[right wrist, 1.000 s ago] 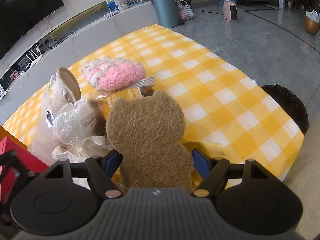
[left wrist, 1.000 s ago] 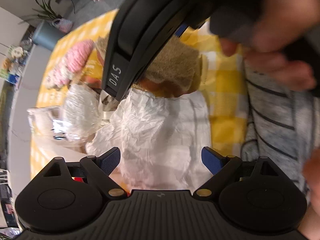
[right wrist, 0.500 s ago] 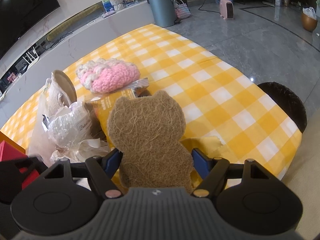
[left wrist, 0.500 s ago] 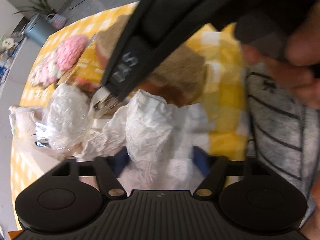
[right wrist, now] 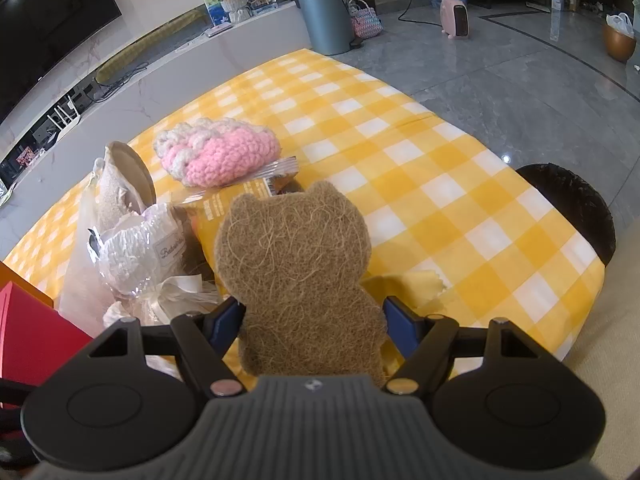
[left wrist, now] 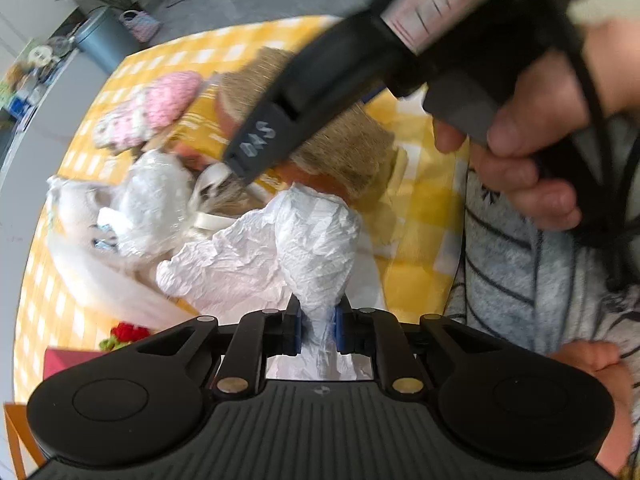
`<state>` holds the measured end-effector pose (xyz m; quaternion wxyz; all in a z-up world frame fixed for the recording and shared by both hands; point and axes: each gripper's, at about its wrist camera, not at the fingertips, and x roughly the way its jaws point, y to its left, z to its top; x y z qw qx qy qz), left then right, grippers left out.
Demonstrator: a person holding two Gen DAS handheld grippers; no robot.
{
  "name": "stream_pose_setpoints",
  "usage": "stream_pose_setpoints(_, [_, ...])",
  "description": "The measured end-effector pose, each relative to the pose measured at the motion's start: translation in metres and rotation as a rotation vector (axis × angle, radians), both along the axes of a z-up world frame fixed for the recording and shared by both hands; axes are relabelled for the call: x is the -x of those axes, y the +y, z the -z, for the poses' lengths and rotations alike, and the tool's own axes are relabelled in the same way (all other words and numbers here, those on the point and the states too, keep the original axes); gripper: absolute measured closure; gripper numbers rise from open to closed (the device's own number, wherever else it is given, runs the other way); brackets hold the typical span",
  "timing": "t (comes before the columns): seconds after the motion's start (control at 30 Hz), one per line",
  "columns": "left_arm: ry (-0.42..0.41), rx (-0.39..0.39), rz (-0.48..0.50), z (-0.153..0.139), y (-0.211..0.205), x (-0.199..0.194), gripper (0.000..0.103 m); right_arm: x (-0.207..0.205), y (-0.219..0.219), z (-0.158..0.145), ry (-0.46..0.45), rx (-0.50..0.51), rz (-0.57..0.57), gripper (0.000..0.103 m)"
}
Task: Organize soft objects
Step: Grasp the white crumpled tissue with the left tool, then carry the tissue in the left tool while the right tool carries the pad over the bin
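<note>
Yellow-and-white checked cloth point(left wrist: 420, 240) fills the left wrist view; the left gripper point(left wrist: 318, 326), jaws just closing, pinches crinkled white tissue paper point(left wrist: 320, 236). From the right wrist, the right gripper point(right wrist: 314, 316) clasps a coarse, bear-shaped fibre pad point(right wrist: 296, 264) upright above the table, near a pink crochet piece point(right wrist: 220, 152).

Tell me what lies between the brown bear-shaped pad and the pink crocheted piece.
In the right wrist view, a yellow printed packet lies between the brown bear-shaped pad and the pink crocheted piece.
</note>
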<state>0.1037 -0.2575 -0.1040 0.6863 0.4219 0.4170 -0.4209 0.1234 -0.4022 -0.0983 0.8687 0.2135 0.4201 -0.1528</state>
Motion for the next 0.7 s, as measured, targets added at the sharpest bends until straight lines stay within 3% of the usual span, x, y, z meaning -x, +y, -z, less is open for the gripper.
stream_pose_setpoints(0.43, [0.03, 0.287, -0.202, -0.08, 0.061, 0.002, 0.087, 0.005, -0.005, -0.007, -0.019, -0.009, 0.009, 0.029])
stream_pose_setpoints(0.6, [0.071, 0.42, -0.341, -0.116, 0.094, 0.007, 0.087, 0.014, -0.012, -0.014, -0.048, -0.025, 0.025, 0.029])
stream_pose_setpoints(0.7, [0.043, 0.503, -0.464, -0.132, 0.115, 0.003, 0.087, 0.021, -0.019, -0.019, -0.066, -0.045, 0.047, 0.029])
